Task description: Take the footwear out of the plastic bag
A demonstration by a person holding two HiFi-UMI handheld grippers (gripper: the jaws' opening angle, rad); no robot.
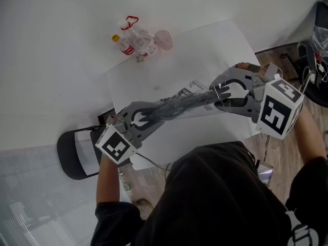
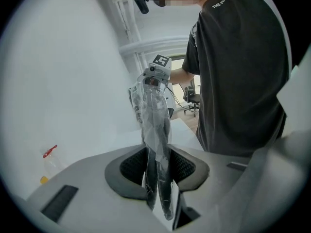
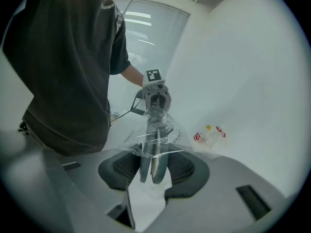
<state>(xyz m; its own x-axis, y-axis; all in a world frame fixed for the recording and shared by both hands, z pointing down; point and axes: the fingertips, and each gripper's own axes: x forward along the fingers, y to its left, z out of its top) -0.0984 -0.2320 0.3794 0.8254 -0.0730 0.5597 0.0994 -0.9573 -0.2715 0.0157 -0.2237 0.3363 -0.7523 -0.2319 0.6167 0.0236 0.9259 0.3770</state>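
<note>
A pair of dark flat footwear in a clear printed plastic bag is stretched level between my two grippers, above the white table. My left gripper is shut on one end; in the left gripper view the dark soles wrapped in film run between its pads. At the other end my right gripper has both pads against the two soles, with loose film draped over them. Each gripper also shows in the other's view: the right gripper and the left gripper.
Several plastic bottles lie bunched at the far side of the table, also seen as bottles. A dark chair stands at the table's near left corner. The person's dark-shirted torso is close behind both grippers. Wooden floor lies to the right.
</note>
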